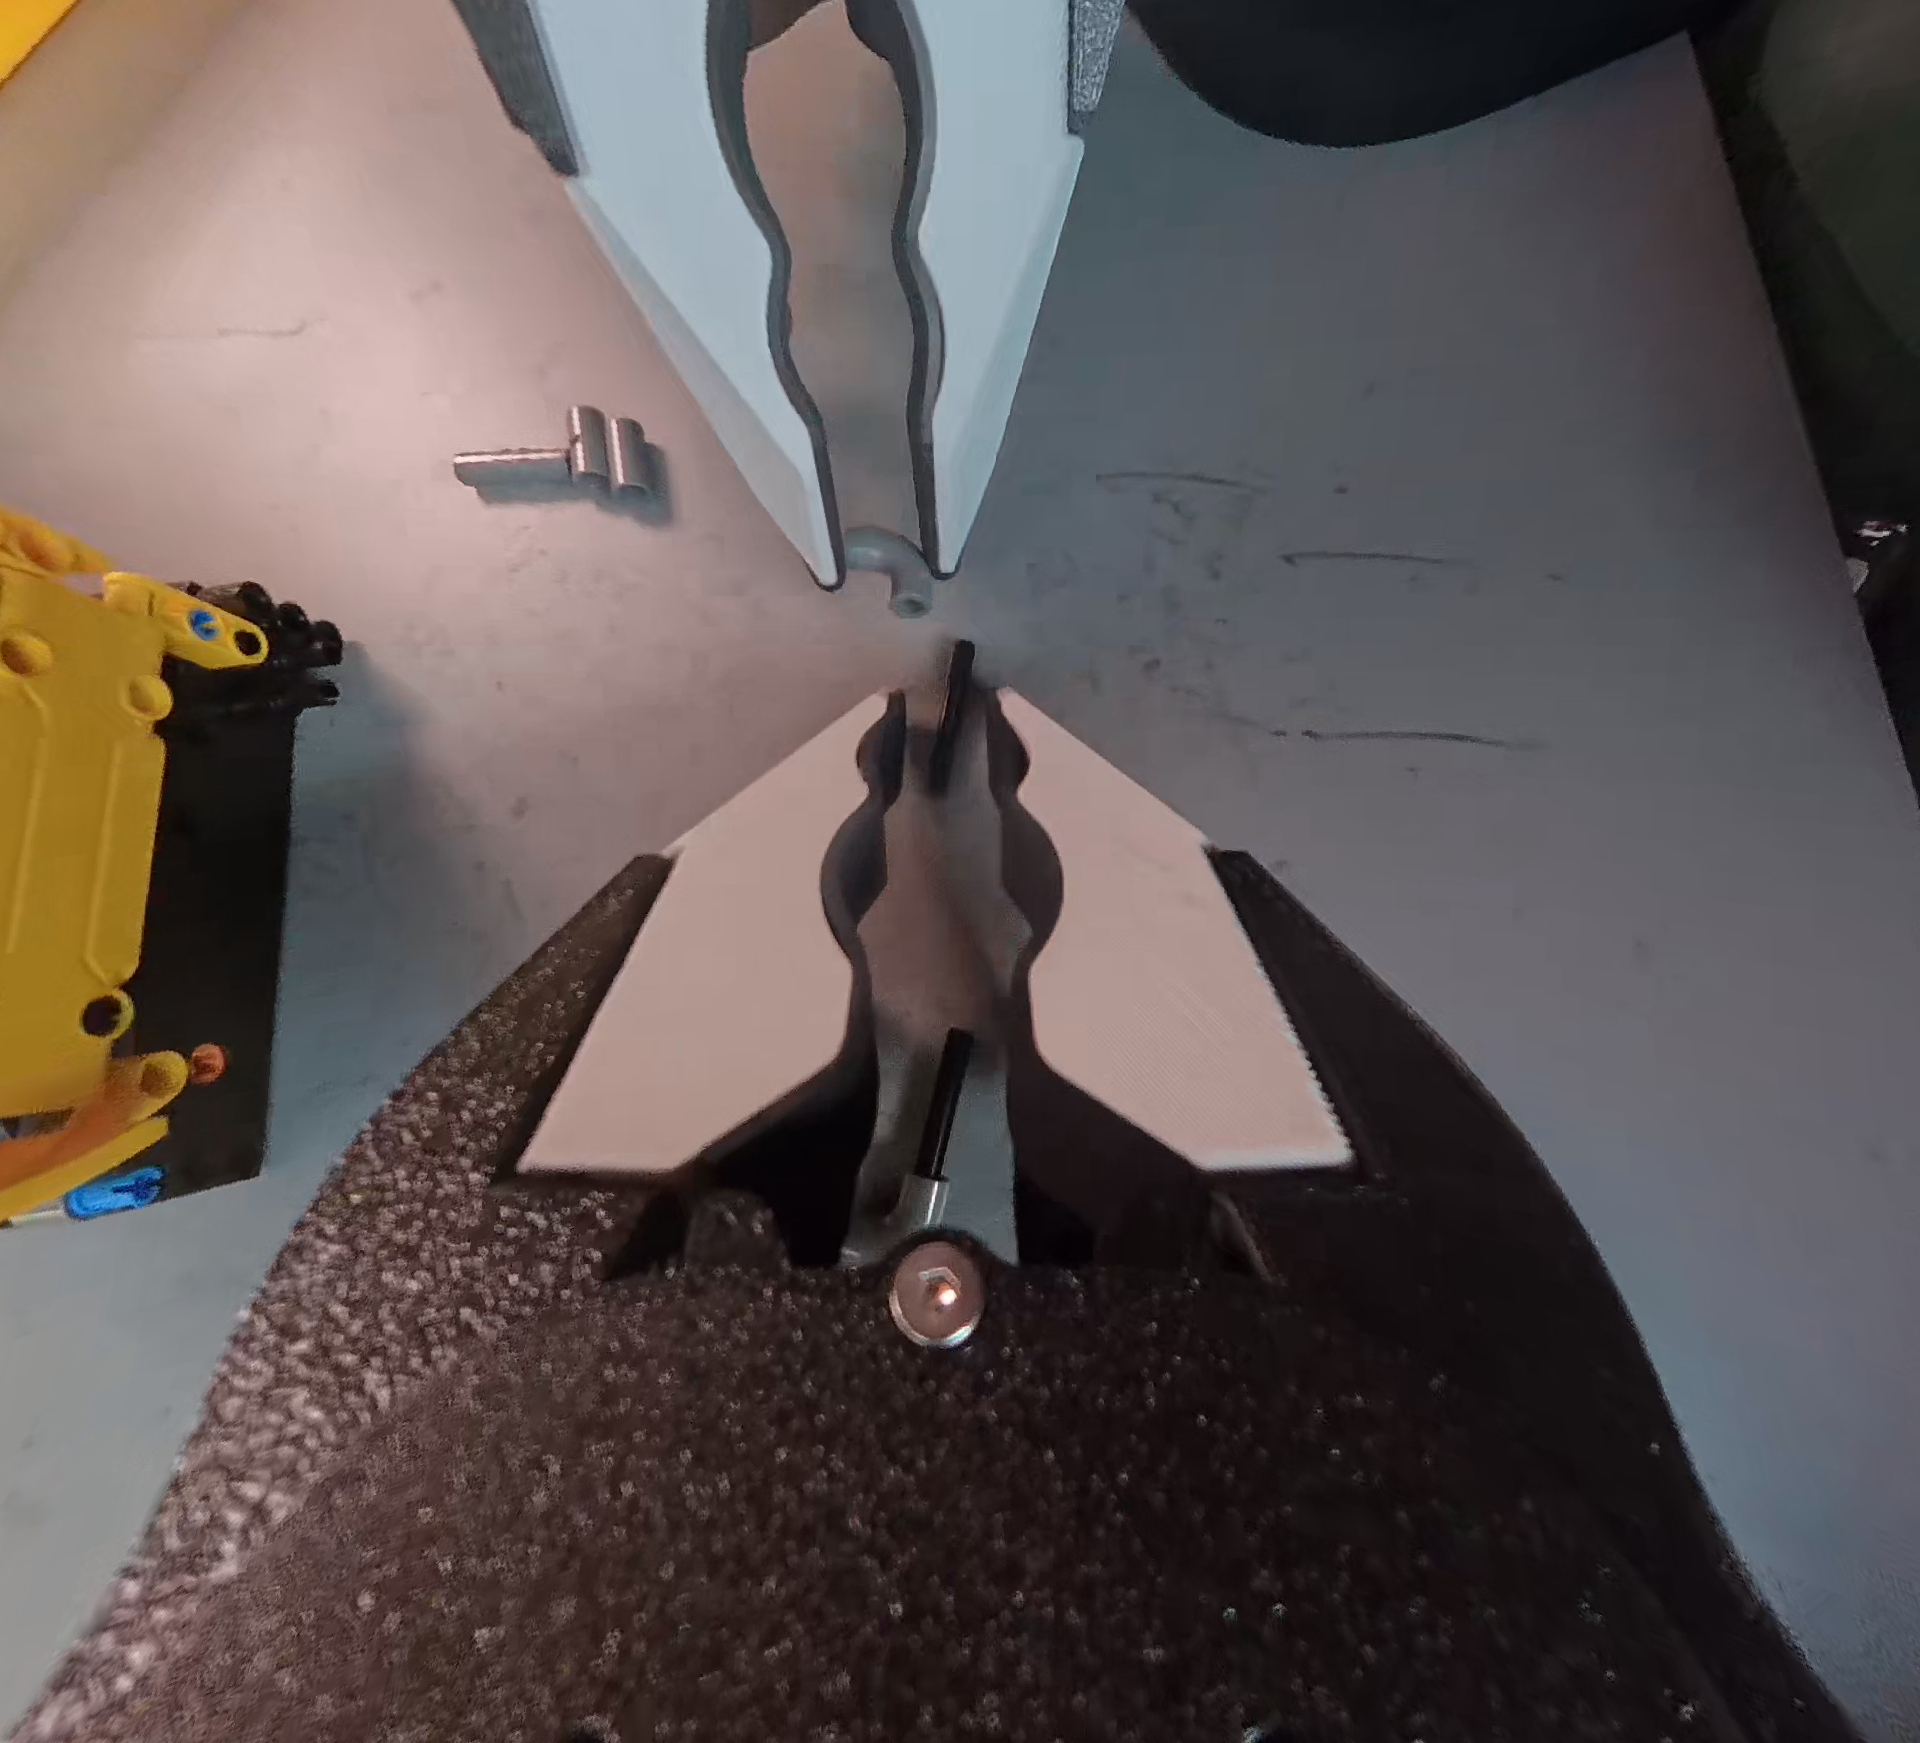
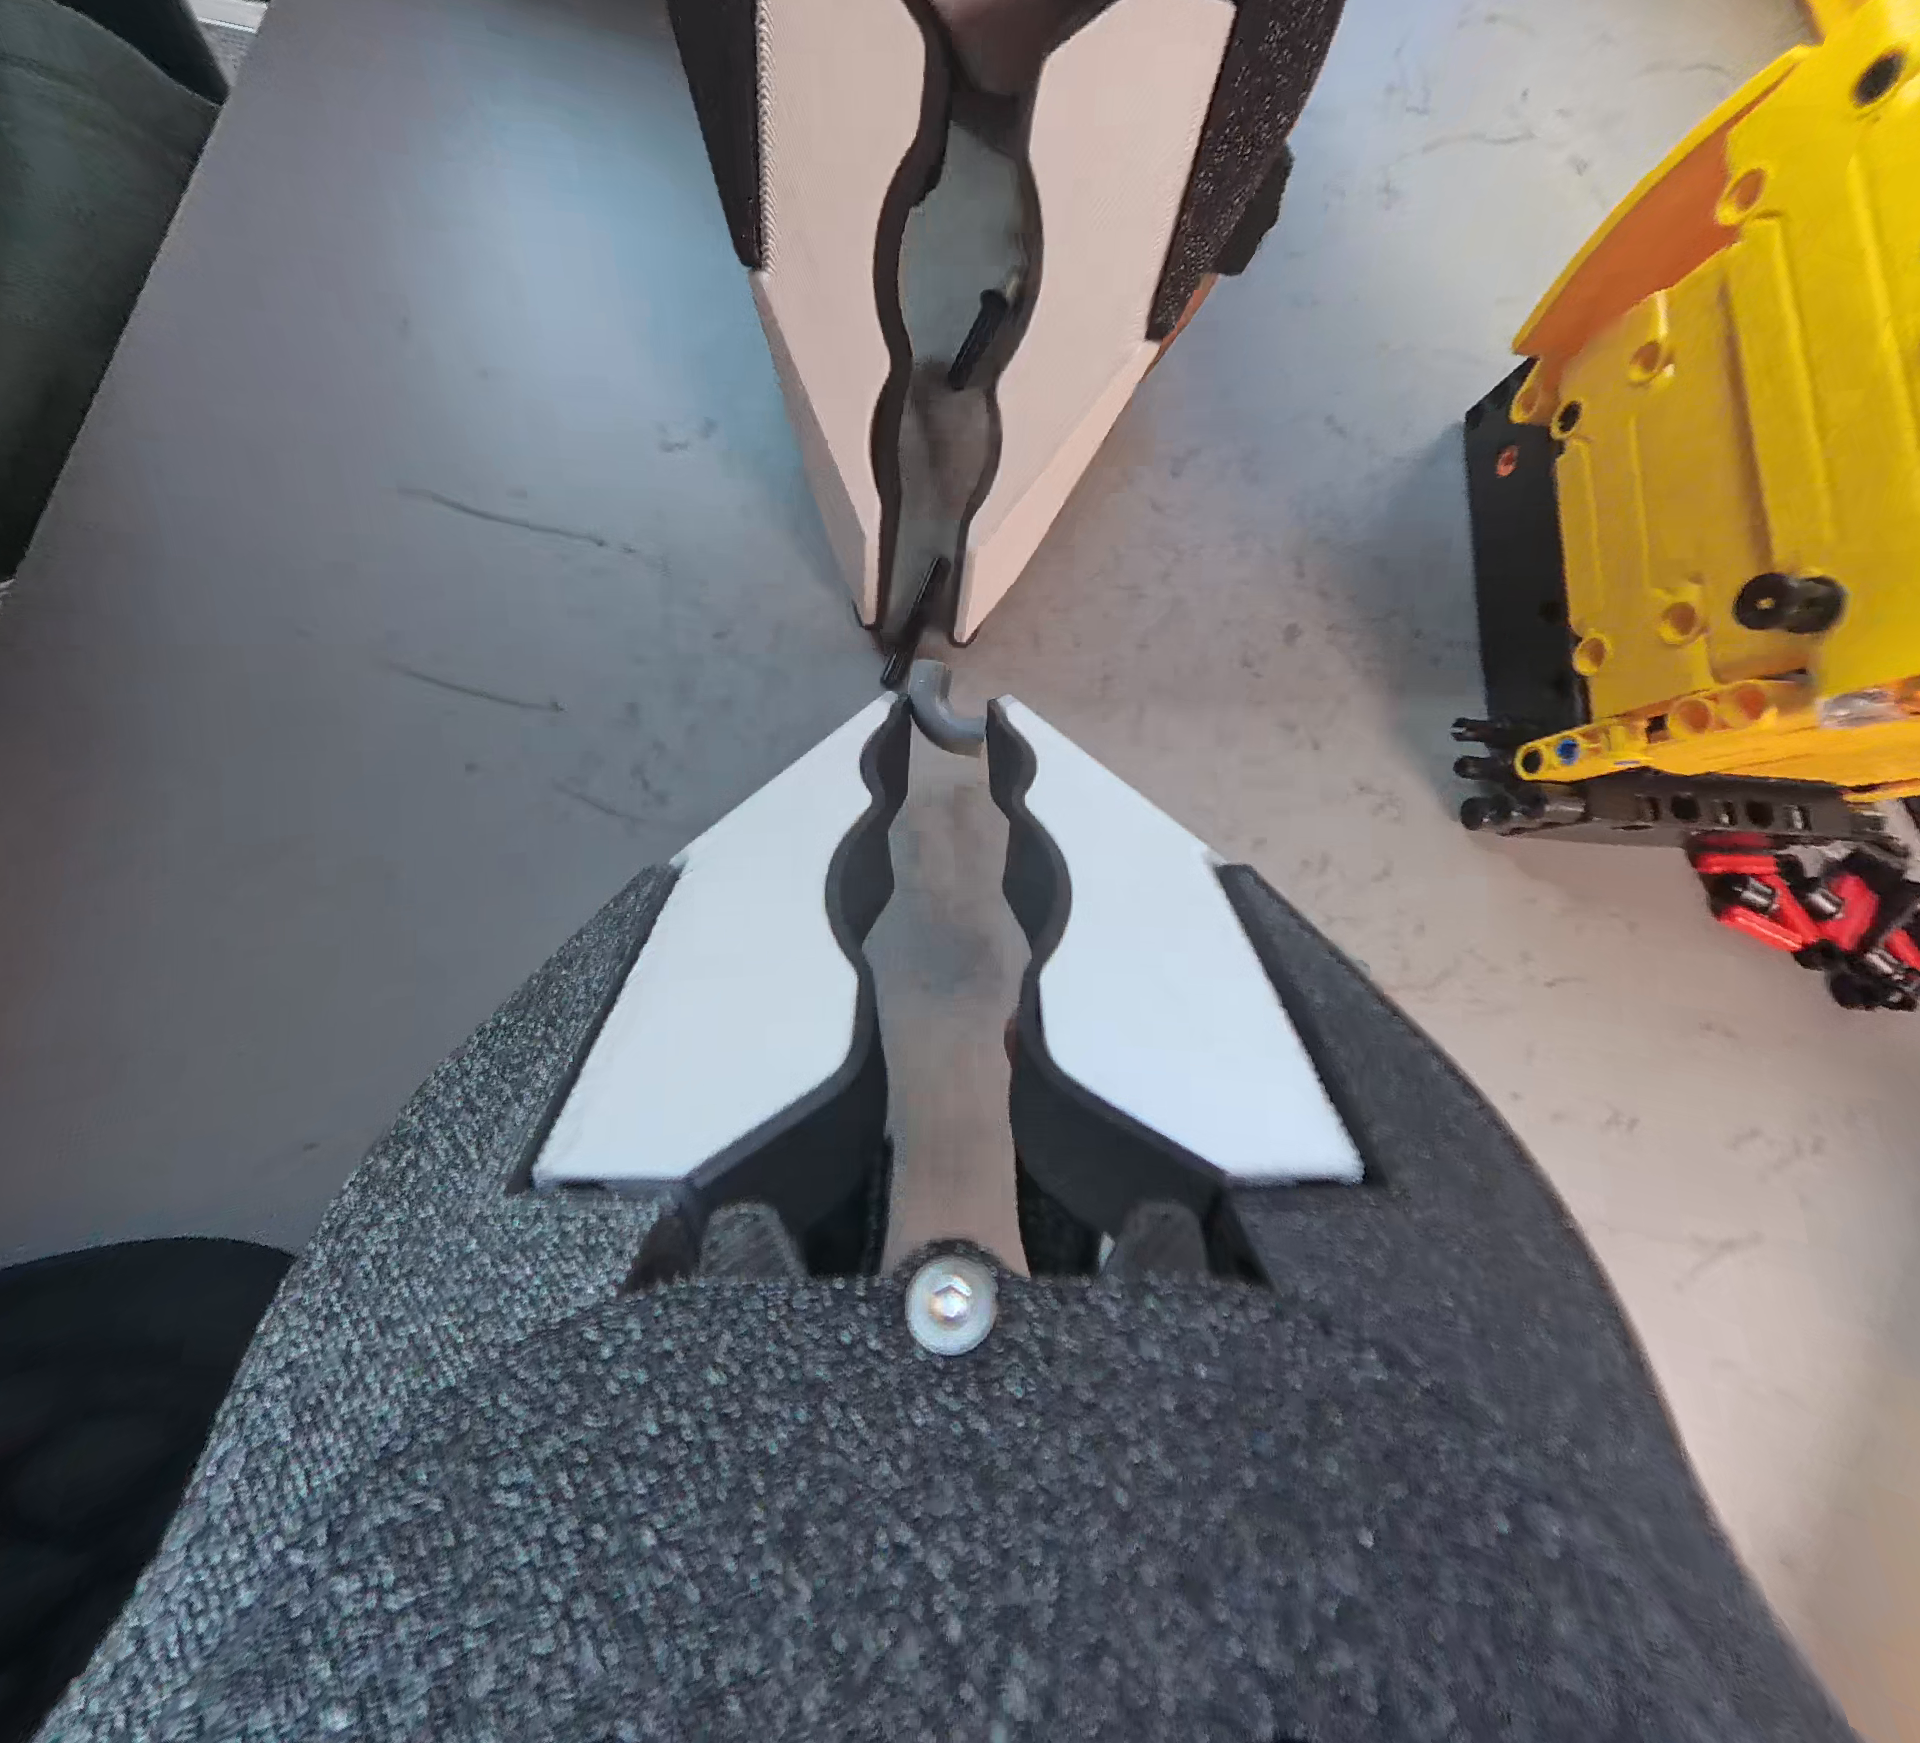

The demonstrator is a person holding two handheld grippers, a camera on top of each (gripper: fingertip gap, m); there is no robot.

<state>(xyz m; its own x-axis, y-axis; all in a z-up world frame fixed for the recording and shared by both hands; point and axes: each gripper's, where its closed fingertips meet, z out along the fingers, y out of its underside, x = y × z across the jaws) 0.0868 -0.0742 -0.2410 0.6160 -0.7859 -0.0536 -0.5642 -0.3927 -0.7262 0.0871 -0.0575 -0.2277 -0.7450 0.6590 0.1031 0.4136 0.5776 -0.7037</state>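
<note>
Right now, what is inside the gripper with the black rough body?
The left gripper pinches a thin black rod near its fingertips. The rod's tip pokes out toward the grey elbow piece. The pinched part of the rod is hidden.

A small grey elbow piece [image 2: 943, 714] sits pinched at the tips of the right claw [image 2: 943, 706], above the grey surface [image 2: 416, 343]. Facing it tip to tip, the left claw [image 1: 945, 706] grips a thin black pin [image 1: 951, 706], the two parts just apart.

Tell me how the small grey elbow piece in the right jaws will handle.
The grey elbow piece looks like rigid plastic, probably stiff and very light. Its smooth curved surface, pinched only at the right gripper tips, could let it twist or slip. Set on the table, it might roll.
</note>
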